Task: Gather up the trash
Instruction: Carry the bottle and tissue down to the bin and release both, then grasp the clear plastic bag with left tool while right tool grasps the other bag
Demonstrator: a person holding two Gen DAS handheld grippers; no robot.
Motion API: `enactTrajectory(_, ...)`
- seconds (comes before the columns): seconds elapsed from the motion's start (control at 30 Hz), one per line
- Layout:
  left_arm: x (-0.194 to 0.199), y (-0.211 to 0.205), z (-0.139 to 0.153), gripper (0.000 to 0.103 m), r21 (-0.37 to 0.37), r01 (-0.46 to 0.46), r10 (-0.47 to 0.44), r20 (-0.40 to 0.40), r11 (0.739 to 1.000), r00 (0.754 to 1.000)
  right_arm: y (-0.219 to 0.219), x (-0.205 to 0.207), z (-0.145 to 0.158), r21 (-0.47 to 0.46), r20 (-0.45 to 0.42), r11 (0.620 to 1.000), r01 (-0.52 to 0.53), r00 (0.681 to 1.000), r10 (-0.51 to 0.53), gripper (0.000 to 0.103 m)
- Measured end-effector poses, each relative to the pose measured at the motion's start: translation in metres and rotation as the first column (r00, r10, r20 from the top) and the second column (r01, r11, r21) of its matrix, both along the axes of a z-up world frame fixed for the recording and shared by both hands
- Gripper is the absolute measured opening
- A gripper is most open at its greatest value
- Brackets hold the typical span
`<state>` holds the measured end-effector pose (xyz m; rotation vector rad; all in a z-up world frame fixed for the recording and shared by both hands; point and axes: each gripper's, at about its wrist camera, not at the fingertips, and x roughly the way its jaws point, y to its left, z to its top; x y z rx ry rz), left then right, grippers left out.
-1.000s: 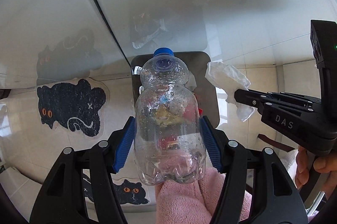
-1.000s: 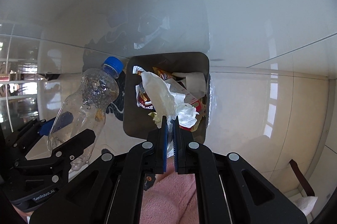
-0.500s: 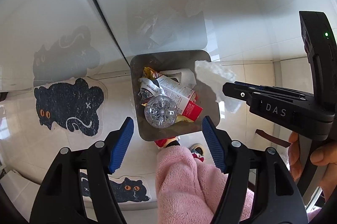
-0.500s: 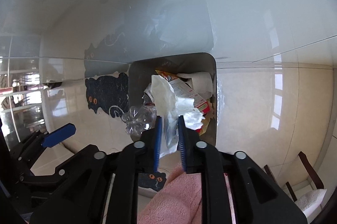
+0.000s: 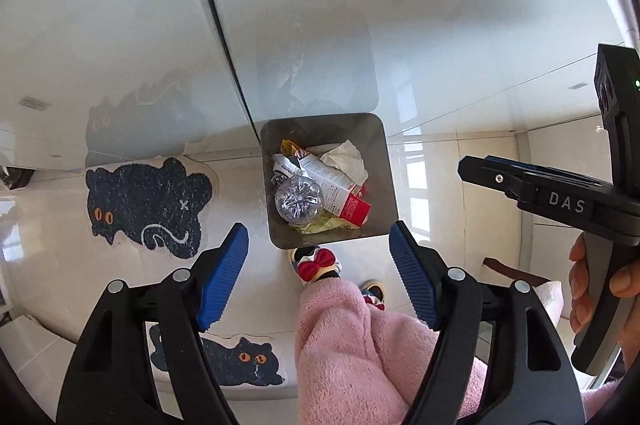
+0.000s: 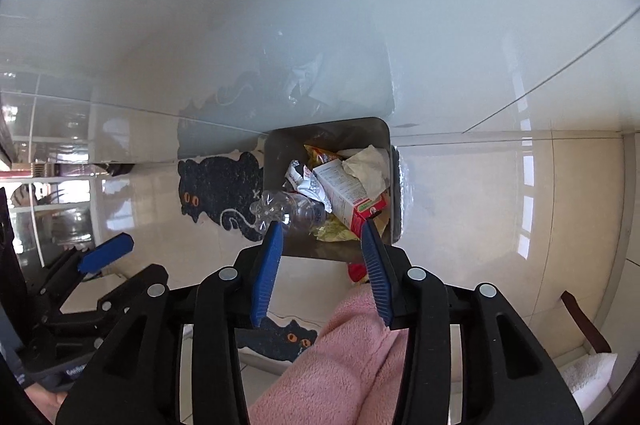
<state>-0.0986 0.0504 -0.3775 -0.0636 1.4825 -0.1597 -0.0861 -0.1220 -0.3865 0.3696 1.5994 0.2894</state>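
A grey, square-mouthed trash bin (image 5: 390,185) stands on a pale tiled floor against a glossy white wall, and it is the landmark for everything else.

To the left of the bin lies a black cat-shaped mat (image 5: 144,203) with orange eyes. A second cat mat (image 5: 236,359) lies nearer the person, below and left of the bin.

Inside the bin, on its left side, a clear plastic bottle (image 5: 298,201) rests with its ridged base facing up. Just right of the bottle lies a white and red carton (image 5: 340,191), with a silver wrapper (image 5: 286,165) and a yellow packet behind it. A crumpled white tissue (image 5: 346,161) sits at the bin's far right corner.

Below the bin are a slipper with a red bow (image 5: 316,263) and a pink fleece trouser leg (image 5: 360,345).

The left gripper (image 5: 318,273) hangs above the near edge of the bin. Its blue pads are wide apart and spreading further, with nothing between them. The right gripper (image 6: 322,257) hovers over the bin's near right corner. Its jaws are also opening and hold nothing.

The trash seen here is all in the bin, so this drop looks complete. On the floor far to the right of the bin, something white, perhaps another tissue (image 6: 588,371), may still need collecting.
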Motion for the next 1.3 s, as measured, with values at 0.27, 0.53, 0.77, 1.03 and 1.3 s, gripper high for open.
enactTrajectory(0.27,-0.029,-0.022,0.116,0.082,-0.023,-0.004,0.008,0.195,1.000,0.981,-0.063,-0.031,0.118,-0.004,0.183,1.000,0.017,0.983,-0.016,0.061)
enactTrajectory(0.53,-0.017,-0.045,0.234,0.094,-0.063,0.033,-0.003,0.427,0.998,0.904,-0.121,-0.020,0.228,-0.009,0.421,0.995,0.104,0.902,-0.090,0.094)
enactTrajectory(0.77,0.030,-0.065,0.288,0.095,-0.015,0.075,-0.055,0.539,0.997,0.840,-0.145,0.026,0.288,-0.024,0.551,0.986,0.162,0.825,-0.122,0.096)
enactTrajectory(1.03,0.097,-0.071,0.301,0.094,0.033,0.136,-0.130,0.579,0.990,0.805,-0.139,0.085,0.309,-0.039,0.607,0.984,0.172,0.786,-0.113,0.096)
enactTrajectory(1.3,0.168,-0.074,0.280,0.071,0.004,0.195,-0.166,0.544,0.981,0.822,-0.125,0.146,0.279,0.013,0.540,0.980,0.197,0.824,-0.173,0.091)
